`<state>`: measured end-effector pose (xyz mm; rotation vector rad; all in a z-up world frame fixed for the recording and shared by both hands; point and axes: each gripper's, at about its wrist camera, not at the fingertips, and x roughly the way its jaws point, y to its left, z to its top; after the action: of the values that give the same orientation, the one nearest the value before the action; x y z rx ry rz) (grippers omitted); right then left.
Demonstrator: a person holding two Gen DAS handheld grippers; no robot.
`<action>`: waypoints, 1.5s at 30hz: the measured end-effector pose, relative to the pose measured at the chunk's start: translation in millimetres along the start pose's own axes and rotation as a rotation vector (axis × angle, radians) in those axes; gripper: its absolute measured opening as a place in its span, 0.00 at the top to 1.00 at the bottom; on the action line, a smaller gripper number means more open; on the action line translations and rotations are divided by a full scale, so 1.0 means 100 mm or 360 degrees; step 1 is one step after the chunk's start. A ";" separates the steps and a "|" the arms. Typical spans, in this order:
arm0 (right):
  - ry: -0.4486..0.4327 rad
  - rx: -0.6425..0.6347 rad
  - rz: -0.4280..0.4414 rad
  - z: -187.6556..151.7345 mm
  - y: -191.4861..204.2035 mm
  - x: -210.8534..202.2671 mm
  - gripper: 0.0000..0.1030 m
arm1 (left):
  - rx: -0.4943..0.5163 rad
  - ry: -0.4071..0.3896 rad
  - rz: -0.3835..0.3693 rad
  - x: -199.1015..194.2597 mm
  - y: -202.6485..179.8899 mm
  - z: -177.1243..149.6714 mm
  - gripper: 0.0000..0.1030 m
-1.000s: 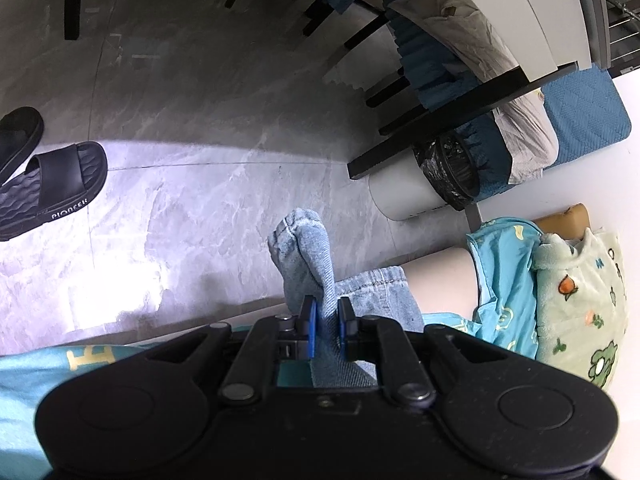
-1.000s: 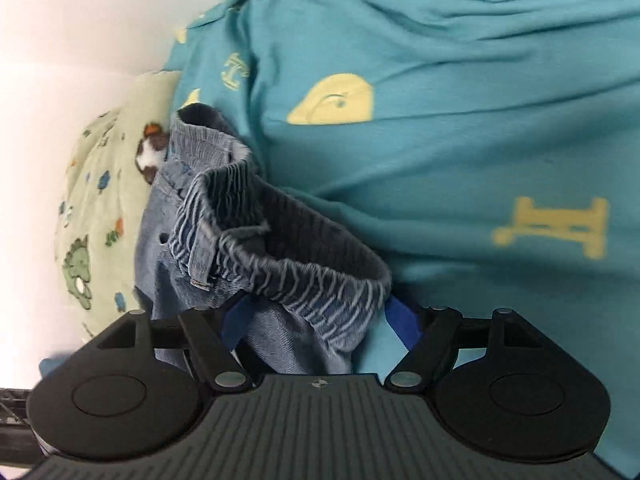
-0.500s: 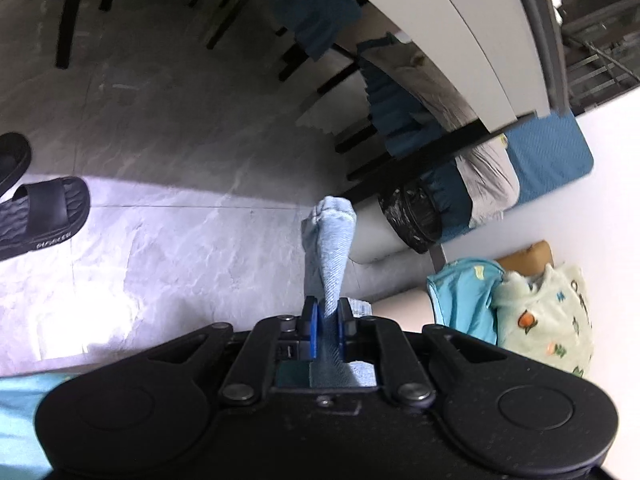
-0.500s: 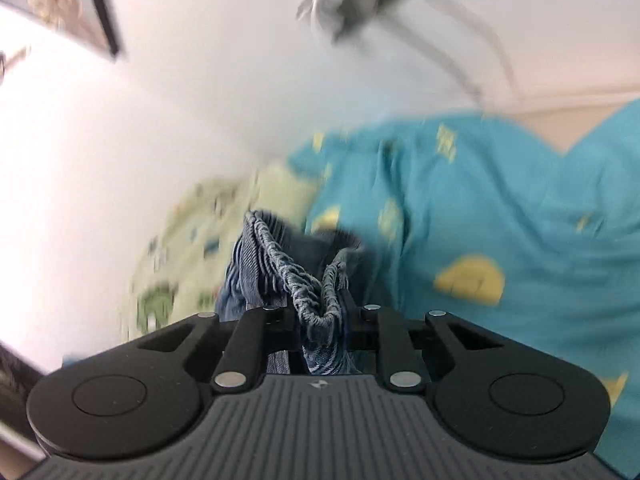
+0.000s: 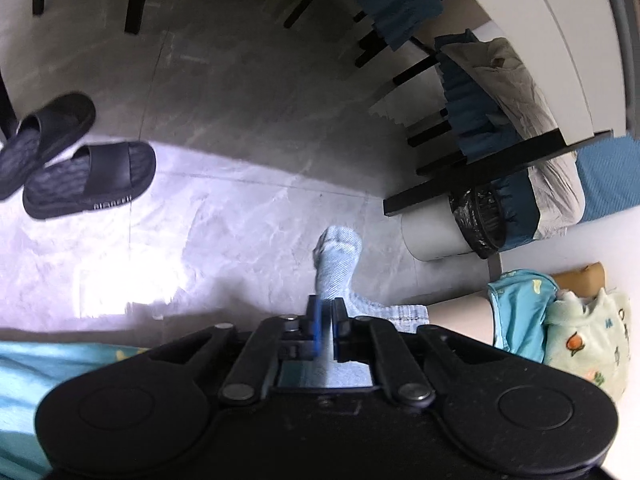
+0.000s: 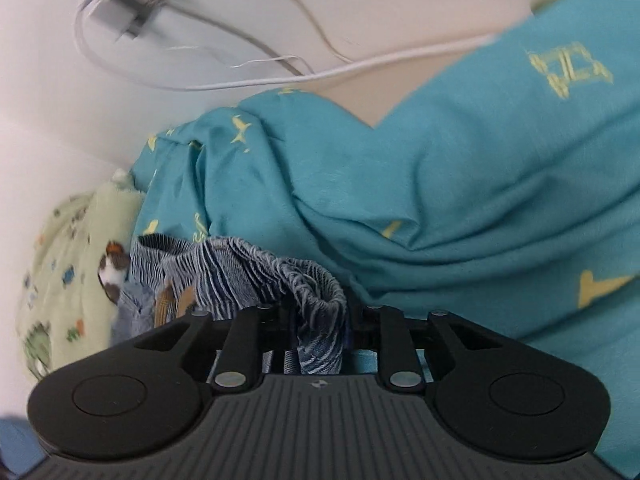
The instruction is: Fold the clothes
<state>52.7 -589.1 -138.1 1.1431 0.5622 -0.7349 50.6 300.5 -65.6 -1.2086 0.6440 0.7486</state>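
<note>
A small pair of blue denim jeans is held by both grippers. My left gripper (image 5: pixel 325 312) is shut on a pale jeans leg cuff (image 5: pixel 336 256), which sticks up past the fingers over the floor. My right gripper (image 6: pixel 320 320) is shut on the gathered elastic waistband (image 6: pixel 260 272) of the jeans. The waistband bunches up in front of the jaws, above a teal sheet with yellow prints (image 6: pixel 440 200). A pale green printed garment (image 6: pixel 68 256) lies to the left of the waistband.
The grey tiled floor (image 5: pixel 240 152) holds two black slippers (image 5: pixel 88 176) at the left. A white bin with a black liner (image 5: pixel 448 228), dark chair legs and a table edge stand at the right. A charger and white cables (image 6: pixel 192 40) lie on the white surface.
My right gripper closed on the waistband and lifted it, then swung toward the teal sheet. My left gripper kept its hold on the cuff while its view tilted over the floor.
</note>
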 end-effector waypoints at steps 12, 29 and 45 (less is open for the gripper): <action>-0.0318 -0.0488 -0.0013 -0.40 0.47 -0.83 0.43 | 0.0542 -0.0018 -0.0201 -0.20 -0.51 -0.40 0.62; 0.0260 -0.1238 0.0550 -1.88 1.24 -0.55 0.42 | 0.1189 0.0188 -0.0337 0.39 -1.47 -1.36 0.55; 0.0514 -0.1463 0.0731 -2.56 1.53 -0.27 0.41 | 0.1349 0.0414 -0.0398 1.26 -1.75 -1.72 0.57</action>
<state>144.6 -306.0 -109.8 0.4778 0.7593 0.1385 258.6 123.3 -103.5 -0.5757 0.8833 0.0615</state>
